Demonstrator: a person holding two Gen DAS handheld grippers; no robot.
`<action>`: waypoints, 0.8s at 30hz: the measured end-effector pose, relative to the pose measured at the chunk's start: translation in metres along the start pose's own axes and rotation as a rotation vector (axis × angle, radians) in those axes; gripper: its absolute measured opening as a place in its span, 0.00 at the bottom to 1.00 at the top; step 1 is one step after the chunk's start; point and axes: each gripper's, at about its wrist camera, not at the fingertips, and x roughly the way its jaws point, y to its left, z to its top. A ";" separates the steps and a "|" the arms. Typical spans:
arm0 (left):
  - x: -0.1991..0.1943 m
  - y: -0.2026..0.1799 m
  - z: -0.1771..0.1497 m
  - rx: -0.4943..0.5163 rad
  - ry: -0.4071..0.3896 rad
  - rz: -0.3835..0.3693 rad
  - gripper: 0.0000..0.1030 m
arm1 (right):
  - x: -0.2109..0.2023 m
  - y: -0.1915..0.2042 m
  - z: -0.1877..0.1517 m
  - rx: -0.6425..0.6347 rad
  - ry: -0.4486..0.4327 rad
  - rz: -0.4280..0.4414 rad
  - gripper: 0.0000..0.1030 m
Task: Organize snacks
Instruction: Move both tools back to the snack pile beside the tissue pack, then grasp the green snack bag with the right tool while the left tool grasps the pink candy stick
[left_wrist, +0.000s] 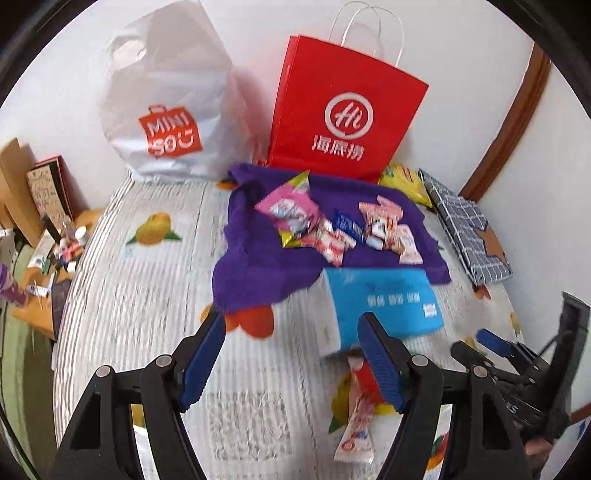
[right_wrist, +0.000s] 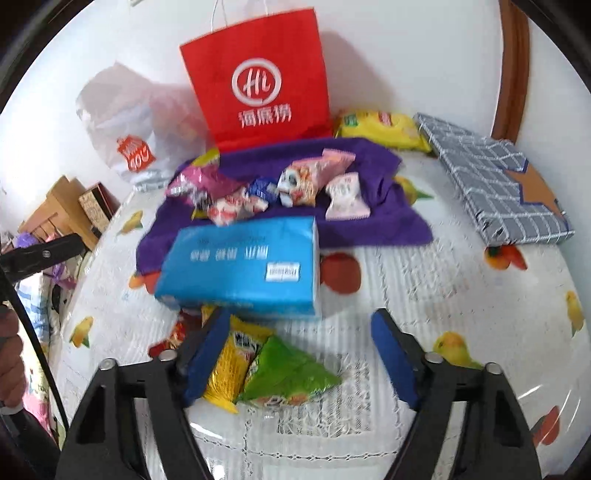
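Observation:
A heap of small pink, white and blue snack packets (left_wrist: 325, 229) (right_wrist: 280, 188) lies on a purple cloth (left_wrist: 255, 273) (right_wrist: 369, 225). My left gripper (left_wrist: 293, 325) hovers open over the tablecloth with nothing between its fingers; a pink-and-white packet (left_wrist: 354, 421) lies by its right finger. My right gripper (right_wrist: 301, 317) stands open above a green packet (right_wrist: 288, 373) and a yellow packet (right_wrist: 229, 365); its left finger overlaps the yellow one and its right pad is clear of both. A blue tissue pack (left_wrist: 384, 306) (right_wrist: 240, 266) lies just beyond both grippers.
A red paper bag (left_wrist: 343, 114) (right_wrist: 258, 85) and a white plastic bag (left_wrist: 166, 103) (right_wrist: 125, 122) stand at the back wall. A yellow chip bag (right_wrist: 380, 127) and a grey checked box (right_wrist: 495, 192) lie at the right. Cluttered shelves (left_wrist: 44, 229) flank the left edge.

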 end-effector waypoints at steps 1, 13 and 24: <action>0.000 0.001 -0.004 0.001 0.005 -0.001 0.70 | 0.002 0.001 -0.003 0.000 0.010 0.009 0.66; 0.013 -0.007 -0.023 0.012 0.067 -0.009 0.70 | 0.024 0.001 -0.035 -0.101 0.102 -0.071 0.47; 0.031 -0.020 -0.030 0.050 0.116 -0.013 0.70 | 0.040 -0.018 -0.040 -0.083 0.089 -0.048 0.59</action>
